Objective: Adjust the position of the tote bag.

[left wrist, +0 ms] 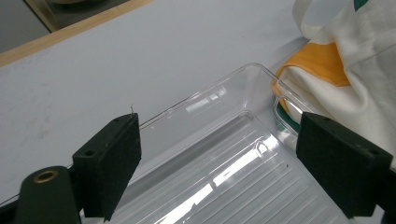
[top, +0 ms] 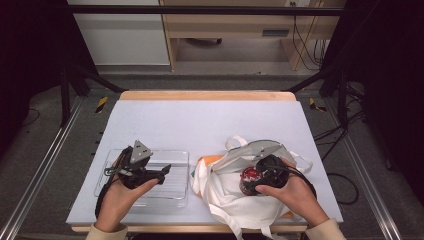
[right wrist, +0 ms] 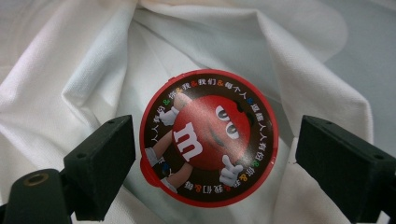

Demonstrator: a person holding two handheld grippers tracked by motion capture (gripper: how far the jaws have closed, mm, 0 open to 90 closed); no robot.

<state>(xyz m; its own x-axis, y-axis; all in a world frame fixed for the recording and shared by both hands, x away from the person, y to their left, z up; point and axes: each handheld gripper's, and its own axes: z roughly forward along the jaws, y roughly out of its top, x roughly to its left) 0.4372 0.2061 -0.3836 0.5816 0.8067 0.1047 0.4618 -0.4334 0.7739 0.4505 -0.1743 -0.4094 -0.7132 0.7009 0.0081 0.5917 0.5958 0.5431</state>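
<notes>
A white tote bag (top: 227,200) with an orange patch lies on the table at the right. On it, among the folds, sits a round red tub lid (right wrist: 210,140) printed with a red cartoon candy figure, also seen in the high view (top: 248,174). My right gripper (right wrist: 215,140) stands open over it, a pad on either side and neither pressing. To the left lies a clear ribbed plastic tray (top: 150,151). My left gripper (top: 162,174) hovers open over the tray (left wrist: 210,88), nothing between its pads (left wrist: 112,154). The bag (left wrist: 355,60) touches the tray's right end.
Tray and bag rest on a pale grey mat (top: 200,120) whose far half is bare. A wooden table edge (top: 207,95) runs along the back. Black frame bars and cables stand beyond the table's sides.
</notes>
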